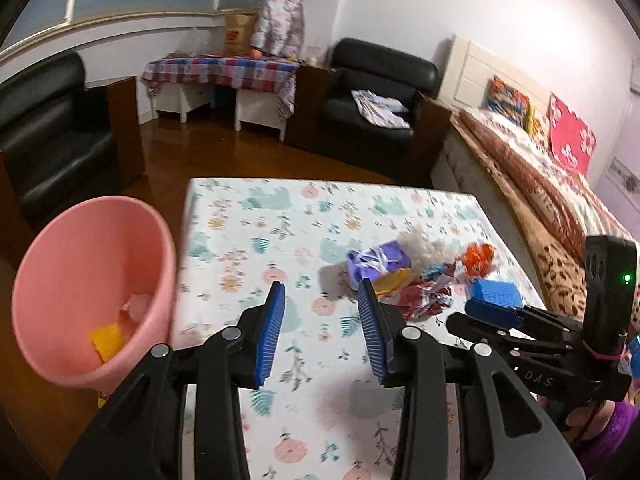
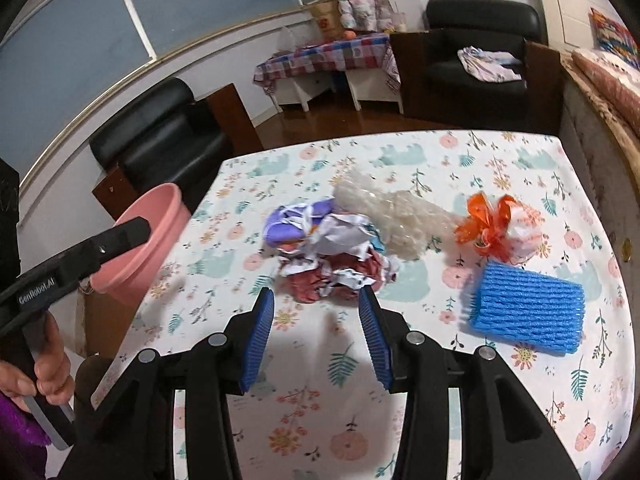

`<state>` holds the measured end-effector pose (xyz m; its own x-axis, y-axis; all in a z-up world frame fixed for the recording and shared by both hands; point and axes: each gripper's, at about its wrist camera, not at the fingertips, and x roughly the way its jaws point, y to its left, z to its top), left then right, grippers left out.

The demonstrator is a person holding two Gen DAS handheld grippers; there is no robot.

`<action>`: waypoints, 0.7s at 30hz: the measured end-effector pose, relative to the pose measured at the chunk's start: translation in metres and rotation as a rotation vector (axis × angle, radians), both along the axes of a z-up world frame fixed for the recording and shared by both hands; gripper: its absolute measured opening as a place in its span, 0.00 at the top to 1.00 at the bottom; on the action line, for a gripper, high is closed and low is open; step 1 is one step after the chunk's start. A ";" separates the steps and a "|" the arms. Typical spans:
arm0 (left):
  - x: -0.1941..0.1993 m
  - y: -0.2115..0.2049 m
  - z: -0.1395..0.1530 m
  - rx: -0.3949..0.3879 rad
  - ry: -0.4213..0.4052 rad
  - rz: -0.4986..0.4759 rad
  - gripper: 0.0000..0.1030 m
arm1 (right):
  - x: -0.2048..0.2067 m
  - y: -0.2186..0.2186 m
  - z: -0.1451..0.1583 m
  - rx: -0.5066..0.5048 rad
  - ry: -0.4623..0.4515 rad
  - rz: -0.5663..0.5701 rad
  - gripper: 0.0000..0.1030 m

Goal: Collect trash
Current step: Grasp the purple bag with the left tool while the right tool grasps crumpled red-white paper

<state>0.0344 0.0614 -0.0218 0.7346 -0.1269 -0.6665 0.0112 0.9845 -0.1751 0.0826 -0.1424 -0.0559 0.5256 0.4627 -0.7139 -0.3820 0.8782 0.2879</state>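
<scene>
Blue-padded fingers of my left gripper (image 1: pixel 322 286) tilt down over the floral surface (image 1: pixel 256 216), spread apart and empty. My right gripper (image 2: pixel 316 298) tilts down likewise, fingers apart, gripping nothing, just short of the crumpled paper trash (image 2: pixel 332 252). A blue foam net (image 2: pixel 528 312) lies right of it. The pink bin (image 1: pixel 96 280) stands off the surface's left edge, with bare cloth between.

Right gripper (image 2: pixel 316 300) jaws apart, empty, just short of crumpled paper pile (image 2: pixel 328 252) on floral table (image 2: pixel 440 420). Blue foam net (image 2: pixel 528 316) right of pile; pink bin (image 2: pixel 140 248) left, off table edge.
</scene>
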 end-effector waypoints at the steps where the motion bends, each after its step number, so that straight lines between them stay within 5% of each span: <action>1: 0.004 -0.002 -0.003 0.002 0.006 -0.007 0.63 | 0.003 0.002 -0.003 -0.005 0.002 -0.004 0.58; 16: 0.081 -0.034 -0.057 -0.009 0.150 -0.056 0.64 | 0.037 0.007 -0.034 -0.014 0.078 -0.021 0.57; 21: 0.084 -0.032 -0.062 -0.048 0.138 -0.059 0.86 | 0.044 0.016 -0.038 -0.022 0.074 -0.001 0.57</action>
